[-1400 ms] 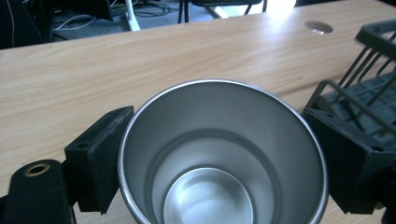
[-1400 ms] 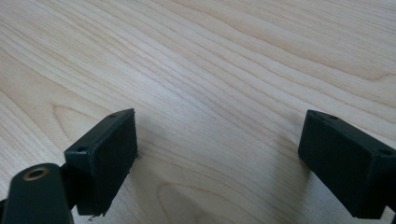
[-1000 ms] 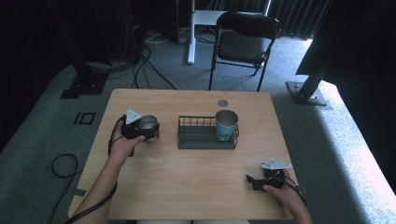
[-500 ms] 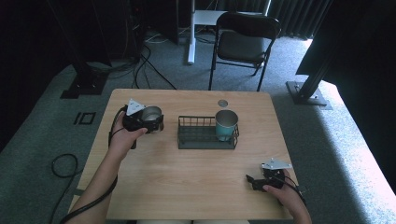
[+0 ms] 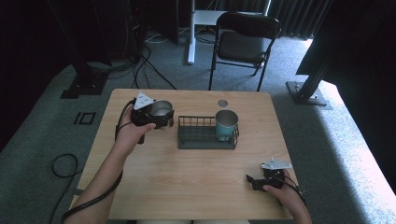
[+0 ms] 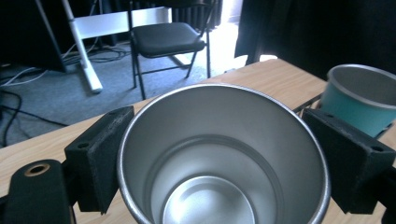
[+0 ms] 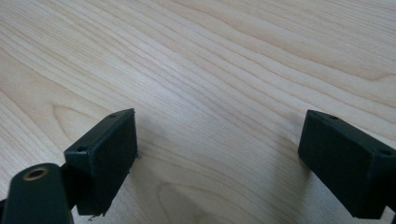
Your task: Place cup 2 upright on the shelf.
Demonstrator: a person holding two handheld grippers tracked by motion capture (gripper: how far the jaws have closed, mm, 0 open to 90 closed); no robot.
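My left gripper (image 5: 159, 114) is shut on a silver metal cup (image 5: 161, 108) and holds it upright above the left part of the table, just left of a black wire basket (image 5: 201, 137). In the left gripper view both black pads press the sides of the silver cup (image 6: 224, 154), whose inside is bare. A teal cup (image 5: 226, 124) stands in the basket's right end, and the teal cup (image 6: 362, 98) sits at the right of the left gripper view. My right gripper (image 5: 252, 179) rests low at the table's front right, jaws wide apart with only wood between its fingertips (image 7: 100, 154).
The wooden table (image 5: 187, 182) has a small round grommet (image 5: 222, 102) near its far edge. A black folding chair (image 5: 245, 42) stands on the carpet behind the table. Cables lie on the floor to the left (image 5: 60, 163).
My left gripper has lifted the silver cup off the table and carried it up and slightly right, toward the basket. The right gripper has stayed where it was.
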